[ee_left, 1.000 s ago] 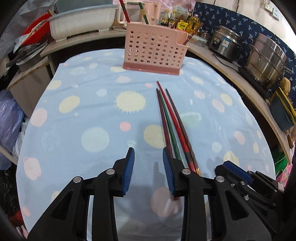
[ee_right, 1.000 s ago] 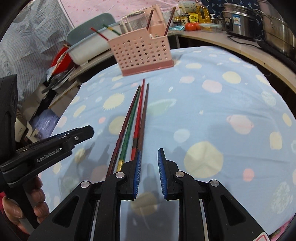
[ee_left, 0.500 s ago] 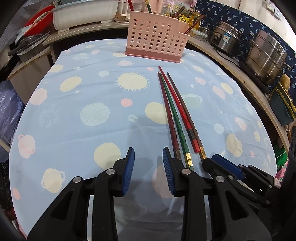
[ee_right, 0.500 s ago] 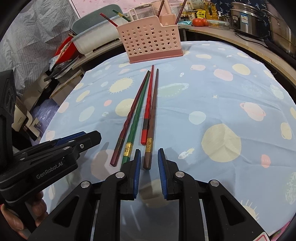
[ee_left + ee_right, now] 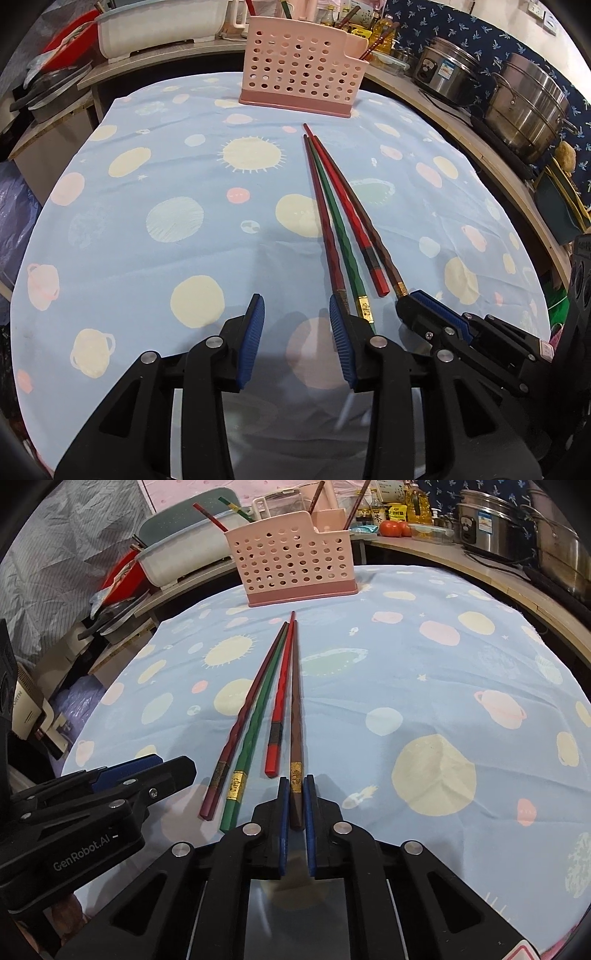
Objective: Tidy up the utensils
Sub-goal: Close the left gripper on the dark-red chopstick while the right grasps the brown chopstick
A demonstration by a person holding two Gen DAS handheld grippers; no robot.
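Four chopsticks lie side by side on a bench (image 5: 480,701) covered in a pale blue cloth printed with suns and planets, their tips pointing toward a pink perforated utensil holder (image 5: 295,568) that stands upright near the far edge. The right gripper (image 5: 295,794) has its blue-padded fingers (image 5: 283,812) drawn nearly together around the butt end of the brown chopstick (image 5: 295,716), the outermost of the four toward the bench's right edge; the stick sits between the pads with its gold band just ahead of the fingertips, though whether the pads actually press on it cannot be told. Just beside it lie the red chopstick (image 5: 281,694), shorter toward the near edge, then the green chopstick (image 5: 258,716) and the maroon chopstick (image 5: 243,716), all close together and converging at their far tips. The left gripper (image 5: 295,314) hovers low over the near edge with its fingers spread wide and nothing between them; its right finger overlaps the butt ends of the maroon and green sticks in the left wrist view. More chopsticks stand in the holder's compartments. Steel pots (image 5: 528,99) and bottles line a curved wooden counter (image 5: 461,140) beyond the right edge, and a white tub (image 5: 159,26) sits beyond the far-left corner.
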